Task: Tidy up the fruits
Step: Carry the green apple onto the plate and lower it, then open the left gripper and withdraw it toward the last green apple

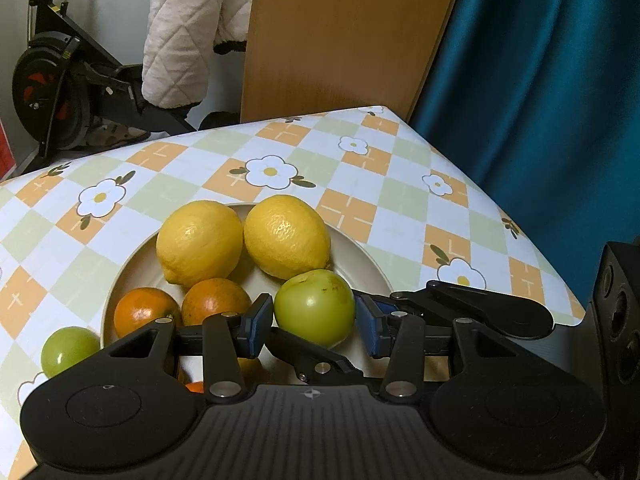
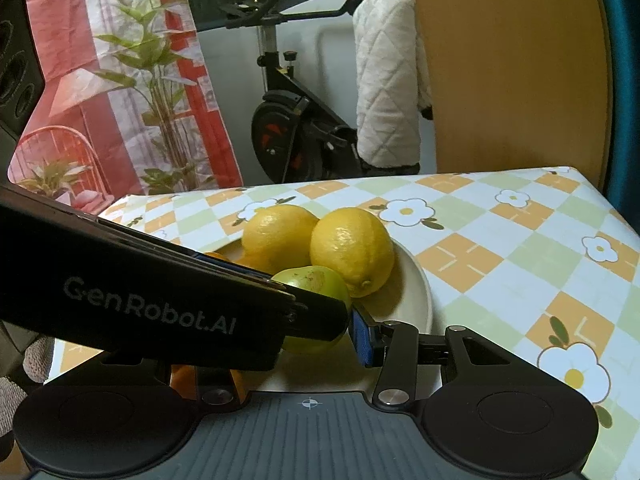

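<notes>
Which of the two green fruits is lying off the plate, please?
The smaller-looking green fruit at the left wrist view's lower left rests on the tablecloth outside the plate; the other green fruit sits between the left gripper fingers.

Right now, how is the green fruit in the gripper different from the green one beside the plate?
The gripped fruit sits between the left gripper pads, over the plate; the other fruit lies free on the tablecloth, off the plate. The gripped fruit has brown specks; the other fruit looks clean. Both are round, green and shiny.
</notes>
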A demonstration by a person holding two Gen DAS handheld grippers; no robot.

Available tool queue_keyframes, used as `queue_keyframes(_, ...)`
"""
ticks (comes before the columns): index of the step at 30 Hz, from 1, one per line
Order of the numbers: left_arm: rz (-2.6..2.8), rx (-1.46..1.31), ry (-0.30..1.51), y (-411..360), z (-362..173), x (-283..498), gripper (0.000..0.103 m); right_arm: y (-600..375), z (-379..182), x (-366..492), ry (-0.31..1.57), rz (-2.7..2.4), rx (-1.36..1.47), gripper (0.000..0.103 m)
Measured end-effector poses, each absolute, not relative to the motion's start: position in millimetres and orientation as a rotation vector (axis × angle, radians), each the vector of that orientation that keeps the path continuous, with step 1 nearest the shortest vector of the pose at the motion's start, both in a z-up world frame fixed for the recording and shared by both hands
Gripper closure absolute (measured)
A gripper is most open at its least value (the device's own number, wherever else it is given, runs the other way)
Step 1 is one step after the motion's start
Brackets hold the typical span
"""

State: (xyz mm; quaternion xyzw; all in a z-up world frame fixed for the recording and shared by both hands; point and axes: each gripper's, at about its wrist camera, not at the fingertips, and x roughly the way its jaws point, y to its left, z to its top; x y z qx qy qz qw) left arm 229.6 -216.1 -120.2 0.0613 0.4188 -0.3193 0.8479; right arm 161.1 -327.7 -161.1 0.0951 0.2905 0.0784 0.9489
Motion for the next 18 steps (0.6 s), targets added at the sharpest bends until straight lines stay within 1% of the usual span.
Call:
queue_keyframes(10,-0.659,0.124,0.902,-216,-127,236,0.055,-324,-165,168,0.616,0.162,0.178,0.061)
queue_keyframes(18,-0.651,0.107,0.894,-210,-118,233,0.055,-319,-154,164,0.603,0.148,0.153,0.060)
